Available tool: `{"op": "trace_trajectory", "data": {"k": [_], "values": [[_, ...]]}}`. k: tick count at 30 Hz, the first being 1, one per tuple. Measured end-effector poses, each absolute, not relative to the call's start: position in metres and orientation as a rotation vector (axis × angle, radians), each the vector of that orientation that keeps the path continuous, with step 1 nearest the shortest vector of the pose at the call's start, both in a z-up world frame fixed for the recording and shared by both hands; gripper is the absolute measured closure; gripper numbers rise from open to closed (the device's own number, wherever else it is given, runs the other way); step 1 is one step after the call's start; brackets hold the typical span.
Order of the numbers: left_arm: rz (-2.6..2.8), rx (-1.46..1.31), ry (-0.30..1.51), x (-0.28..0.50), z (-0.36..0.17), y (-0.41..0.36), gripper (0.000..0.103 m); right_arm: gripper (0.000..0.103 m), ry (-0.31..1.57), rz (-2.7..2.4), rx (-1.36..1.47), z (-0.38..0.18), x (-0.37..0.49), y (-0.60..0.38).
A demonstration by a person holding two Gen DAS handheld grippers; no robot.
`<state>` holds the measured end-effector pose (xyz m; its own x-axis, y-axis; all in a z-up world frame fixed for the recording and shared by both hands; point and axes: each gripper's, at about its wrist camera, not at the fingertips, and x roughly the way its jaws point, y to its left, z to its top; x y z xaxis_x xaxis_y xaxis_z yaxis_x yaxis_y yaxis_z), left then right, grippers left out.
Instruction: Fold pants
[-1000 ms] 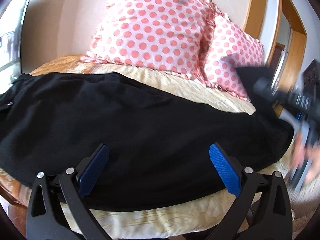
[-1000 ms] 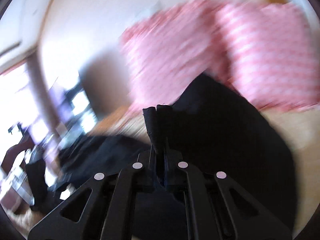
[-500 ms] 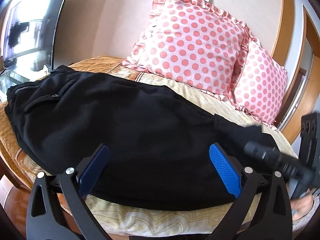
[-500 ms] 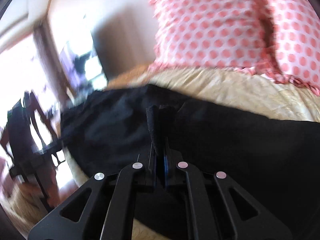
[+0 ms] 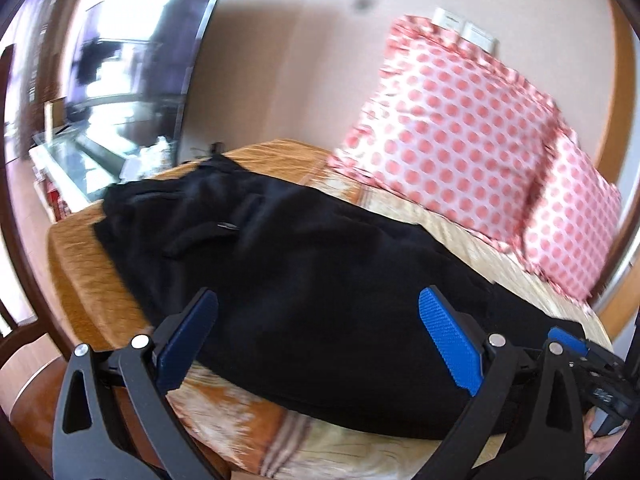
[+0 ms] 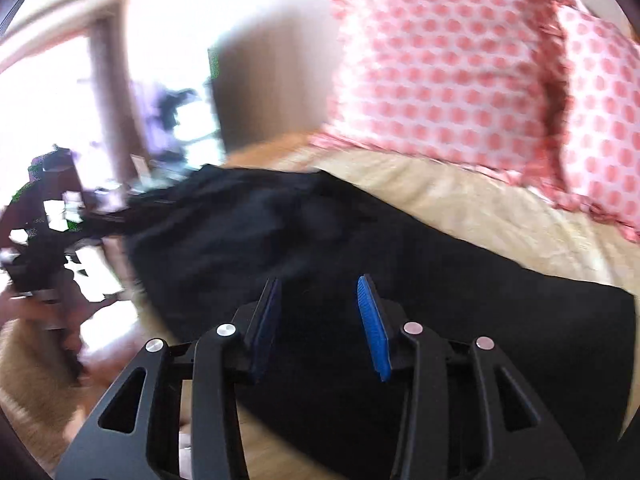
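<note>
Black pants lie spread across the bed, waistband and pocket button to the far left, one leg end at the right. They also show in the right wrist view. My left gripper is open wide and empty, hovering over the near edge of the pants. My right gripper is open and empty, just above the black cloth. It also shows at the right edge of the left wrist view. Both views are blurred by motion.
Two pink polka-dot pillows lean on the wall at the head of the bed. The bed cover is cream and orange. A dark cabinet with glass stands beyond the bed's left end. A wooden door frame is at the right.
My right gripper has let go of the pants leg it carried leftward over the pants and now stands open. My left gripper stayed open and its view swung to the left.
</note>
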<state>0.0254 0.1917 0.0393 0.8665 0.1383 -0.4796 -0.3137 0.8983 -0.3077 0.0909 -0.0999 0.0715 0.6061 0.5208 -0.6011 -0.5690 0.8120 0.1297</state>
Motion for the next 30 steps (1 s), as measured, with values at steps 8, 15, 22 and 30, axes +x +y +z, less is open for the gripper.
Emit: {"op": "trace_trajectory", "data": {"k": [8, 15, 22, 30], "values": [[0.345, -0.479, 0.520, 0.016, 0.035, 0.244, 0.002, 0.062, 0.779, 0.608, -0.214, 0.041, 0.086, -0.083], [0.301, -0.805, 0.536, 0.015, 0.022, 0.316, 0.003, 0.061, 0.799, 0.642, -0.125, 0.039, 0.090, -0.093], [0.333, -0.889, 0.555, 0.032, 0.017, 0.350, 0.004, 0.061, 0.802, 0.651, -0.118, 0.040, 0.091, -0.092], [0.265, -0.960, 0.568, 0.044, 0.015, 0.357, 0.008, 0.060, 0.804, 0.660, -0.106, 0.040, 0.093, -0.094]]}}
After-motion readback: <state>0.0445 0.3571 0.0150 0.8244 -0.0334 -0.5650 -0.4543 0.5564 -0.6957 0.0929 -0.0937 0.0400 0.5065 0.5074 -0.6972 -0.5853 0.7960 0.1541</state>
